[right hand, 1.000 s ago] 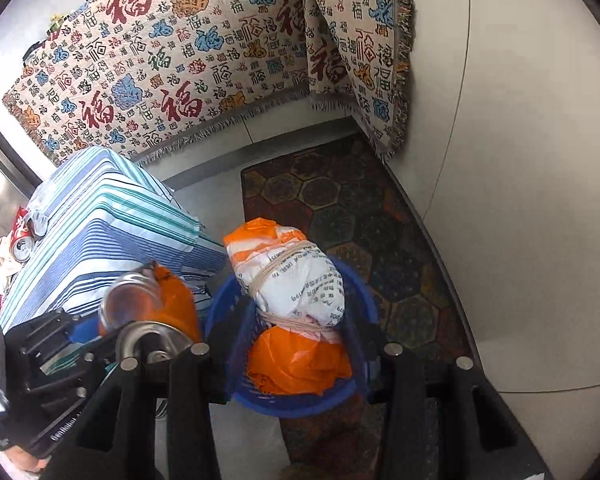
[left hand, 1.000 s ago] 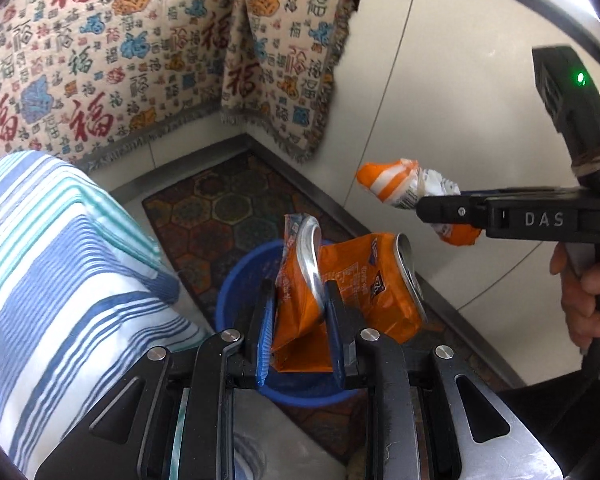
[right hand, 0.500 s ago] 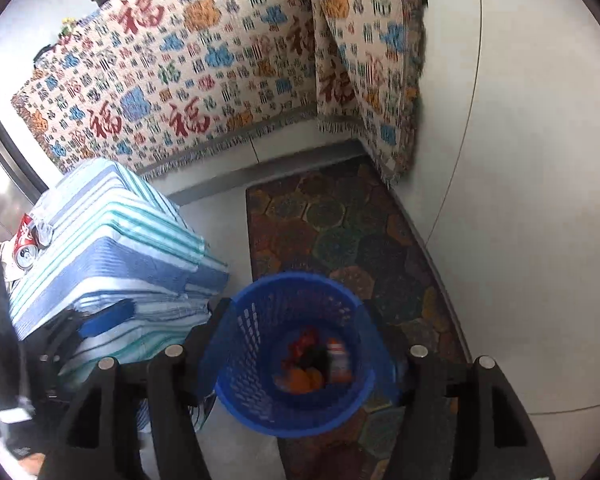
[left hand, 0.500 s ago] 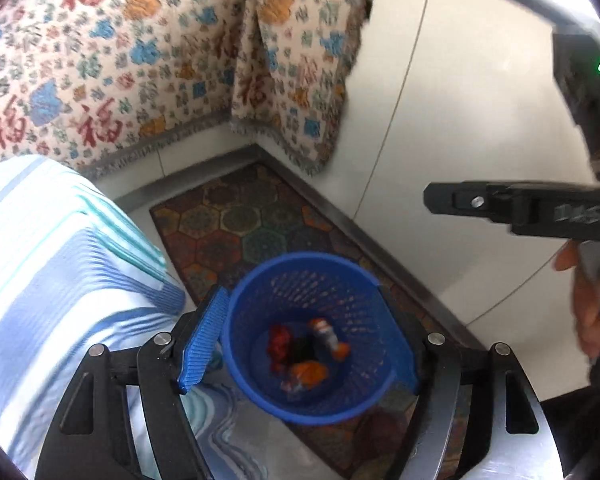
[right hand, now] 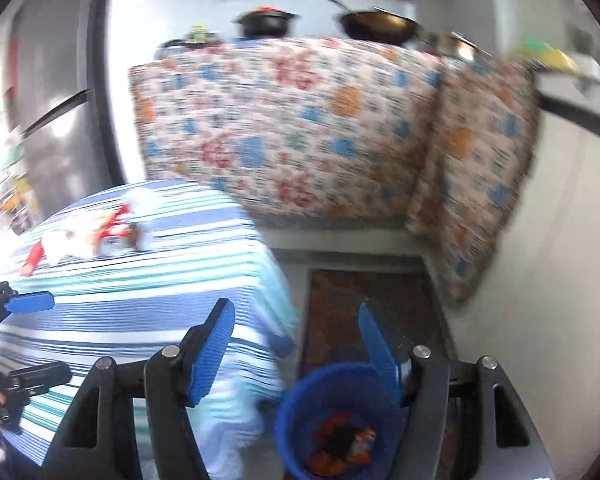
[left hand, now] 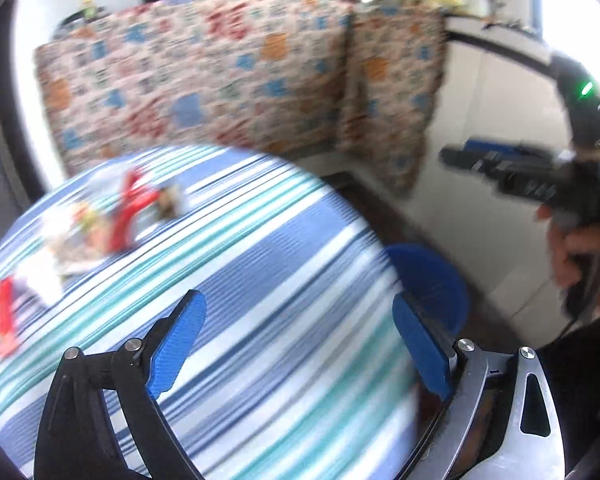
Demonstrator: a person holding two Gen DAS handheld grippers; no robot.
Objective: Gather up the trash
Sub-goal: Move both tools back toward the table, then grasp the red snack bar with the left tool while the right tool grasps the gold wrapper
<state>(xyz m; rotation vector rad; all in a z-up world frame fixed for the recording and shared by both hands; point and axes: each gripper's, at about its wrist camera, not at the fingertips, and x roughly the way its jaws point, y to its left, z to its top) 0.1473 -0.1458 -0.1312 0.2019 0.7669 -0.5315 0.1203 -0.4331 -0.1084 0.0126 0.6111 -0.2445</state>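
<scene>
My left gripper [left hand: 300, 344] is open and empty above the blue-striped tablecloth [left hand: 236, 280]. My right gripper [right hand: 296, 344] is open and empty, above the table's corner and the blue trash basket [right hand: 296, 436]. The basket holds orange wrappers and a can [right hand: 340, 444]. It also shows in the left wrist view [left hand: 432, 280], right of the table. More trash, red and white wrappers [left hand: 112, 220], lies at the far left of the table; it also shows in the right wrist view [right hand: 100, 232]. Both views are motion-blurred.
A patterned cloth [right hand: 300, 120] covers the counter behind, with pots [right hand: 376, 24] on top. A dark hexagon-pattern rug [right hand: 348, 300] lies on the floor under the basket. A white cabinet wall [right hand: 560, 280] stands at the right. The right gripper [left hand: 512, 172] shows in the left wrist view.
Both grippers opened and dropped the orange wrapper, can and bundled bag into the basket. Both have since swung up and left toward the table.
</scene>
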